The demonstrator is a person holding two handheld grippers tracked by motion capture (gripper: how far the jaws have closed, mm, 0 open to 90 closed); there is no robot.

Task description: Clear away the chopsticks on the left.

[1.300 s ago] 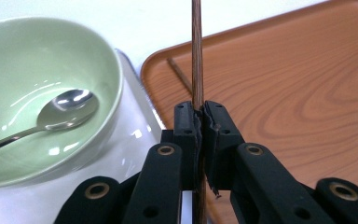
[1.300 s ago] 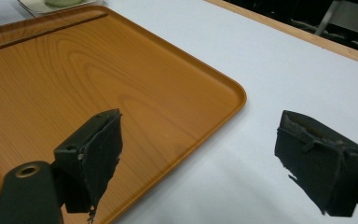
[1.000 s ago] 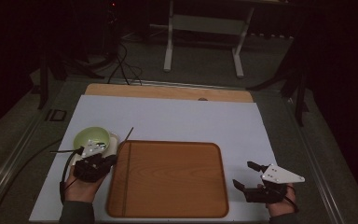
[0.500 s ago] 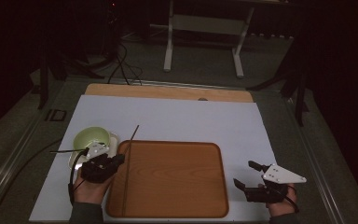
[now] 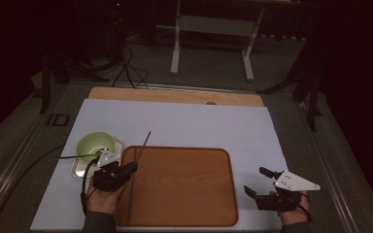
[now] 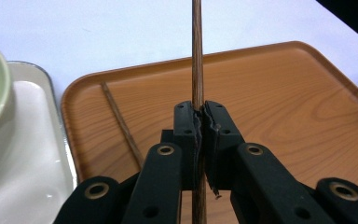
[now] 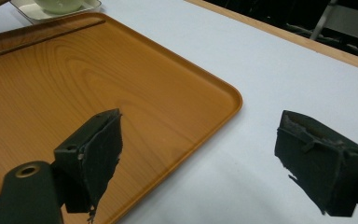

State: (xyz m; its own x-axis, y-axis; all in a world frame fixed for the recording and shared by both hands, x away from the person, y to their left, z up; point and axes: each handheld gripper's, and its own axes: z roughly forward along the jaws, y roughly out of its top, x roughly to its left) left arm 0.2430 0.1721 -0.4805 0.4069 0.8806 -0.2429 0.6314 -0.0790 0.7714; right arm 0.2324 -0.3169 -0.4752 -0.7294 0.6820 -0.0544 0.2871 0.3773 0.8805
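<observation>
Left gripper (image 6: 199,122): clenched on thin dark wooden chopstick (image 6: 196,56), above wooden tray's (image 6: 279,107) left edge.
Second chopstick (image 6: 121,126): lying flat in tray.
Right gripper (image 7: 198,163): released, nothing between.

Dim room, perhaps grey floor (image 5: 213,73)

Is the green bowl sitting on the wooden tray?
No, the green bowl sits on a small white dish on the white table cover, to the left of the wooden tray.
</observation>
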